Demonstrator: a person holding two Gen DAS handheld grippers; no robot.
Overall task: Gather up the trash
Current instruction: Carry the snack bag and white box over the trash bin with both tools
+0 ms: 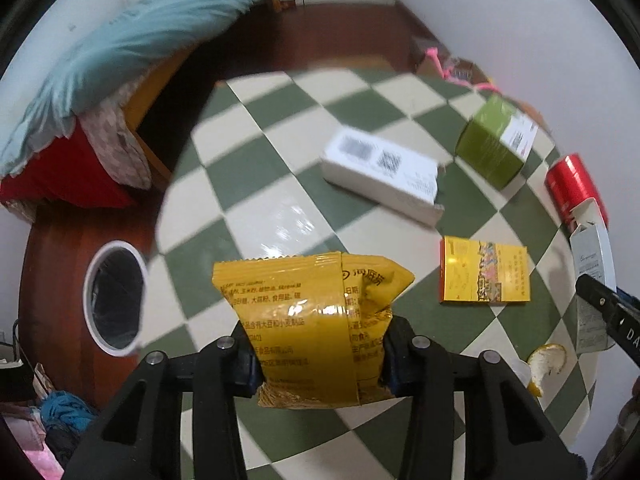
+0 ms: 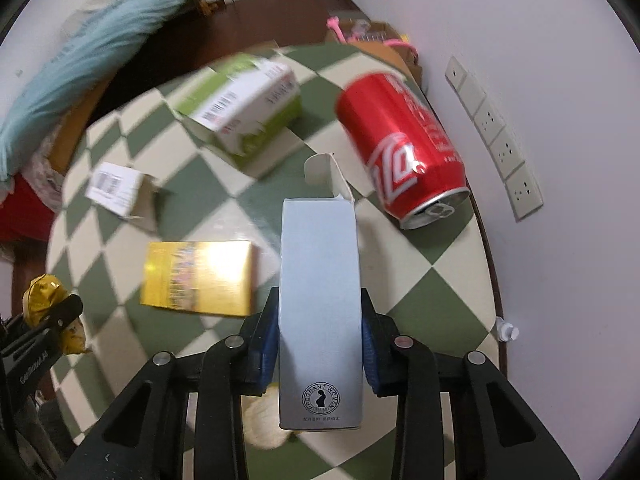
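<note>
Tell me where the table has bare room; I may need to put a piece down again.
Free: the checkered cloth left of the white box, toward the bin. Crowded: the right side, with green box, red can, gold box and orange peel.

Right hand-held gripper [image 2: 320,354] at bottom centre, blue pads pressed against both sides of a tall silver carton [image 2: 320,300], top flap open. Red cola can [image 2: 400,148] on its side at upper right, on the green-and-cream checkered counter [image 2: 432,280]. Gold box [image 2: 198,278] lying flat left of the carton. Blurred green-and-white box [image 2: 244,110] above; small white box [image 2: 116,188] at left. Left hand-held gripper [image 2: 52,320] at lower-left edge, clamping a yellow packet [image 2: 44,292].
</note>
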